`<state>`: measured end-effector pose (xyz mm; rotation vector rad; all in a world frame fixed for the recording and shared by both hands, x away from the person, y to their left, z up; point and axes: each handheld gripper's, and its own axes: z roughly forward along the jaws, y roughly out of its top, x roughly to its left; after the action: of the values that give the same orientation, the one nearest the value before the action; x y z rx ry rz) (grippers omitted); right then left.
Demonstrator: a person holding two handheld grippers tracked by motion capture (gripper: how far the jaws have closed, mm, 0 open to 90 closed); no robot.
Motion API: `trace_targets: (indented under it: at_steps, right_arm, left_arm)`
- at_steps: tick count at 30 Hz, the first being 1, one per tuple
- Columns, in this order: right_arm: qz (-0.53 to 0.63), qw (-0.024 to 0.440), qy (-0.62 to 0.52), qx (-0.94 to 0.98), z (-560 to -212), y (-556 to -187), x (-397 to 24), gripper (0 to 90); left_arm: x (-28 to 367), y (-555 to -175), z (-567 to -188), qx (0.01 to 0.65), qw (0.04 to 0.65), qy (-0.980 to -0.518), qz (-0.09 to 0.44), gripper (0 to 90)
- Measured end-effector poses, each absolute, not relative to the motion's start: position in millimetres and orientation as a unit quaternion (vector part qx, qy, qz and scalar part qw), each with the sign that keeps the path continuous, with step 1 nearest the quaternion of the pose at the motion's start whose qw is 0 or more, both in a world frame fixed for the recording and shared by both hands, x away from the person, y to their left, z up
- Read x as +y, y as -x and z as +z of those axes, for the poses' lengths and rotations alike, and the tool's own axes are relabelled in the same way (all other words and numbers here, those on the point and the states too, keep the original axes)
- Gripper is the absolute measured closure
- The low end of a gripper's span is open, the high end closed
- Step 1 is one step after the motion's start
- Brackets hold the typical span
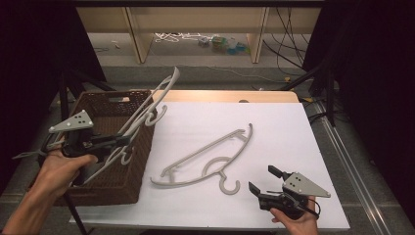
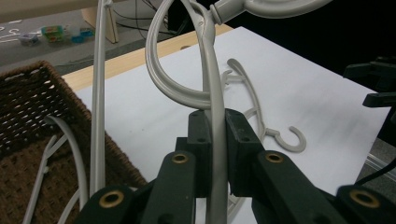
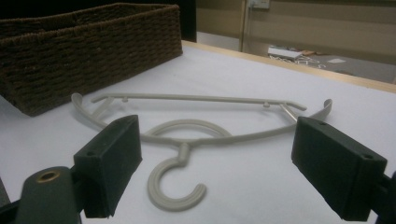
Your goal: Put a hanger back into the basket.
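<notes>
My left gripper is shut on one arm of a grey plastic hanger, which it holds tilted up over the brown wicker basket. In the left gripper view the black jaws pinch the hanger's arm, with its hook at the top of the picture. A second grey hanger lies flat on the white table top, its hook toward the near edge. My right gripper is open just right of that hook. In the right gripper view the lying hanger is ahead of the spread pads.
The wicker basket stands at the table's left edge; grey hanger parts lie inside it. A wooden strip borders the white sheet at the back. Dark stands and cables flank the table, with shelves and small clutter on the floor beyond.
</notes>
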<state>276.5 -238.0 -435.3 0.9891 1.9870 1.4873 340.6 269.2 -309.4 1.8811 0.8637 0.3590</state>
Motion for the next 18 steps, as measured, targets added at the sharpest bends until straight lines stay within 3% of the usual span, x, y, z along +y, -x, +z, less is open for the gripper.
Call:
trace_targets:
  at_steps: [13,15,18]
  right_arm:
    - [0.536,0.236,-0.361,0.726,-435.6,-276.5,-238.1,16.9]
    - [0.538,0.238,-0.359,0.725,-434.9,-276.5,-238.2,16.9]
    - [0.534,0.235,-0.36,0.728,-435.2,-276.3,-238.6,16.9]
  left_arm:
    - [293.5,-342.9,-322.0,0.369,0.469,-0.785,0.169,81.8]
    - [300.3,-346.7,-323.9,0.35,0.462,-0.791,0.194,81.8]
    - [306.8,-343.7,-328.2,0.368,0.462,-0.786,0.181,81.8]
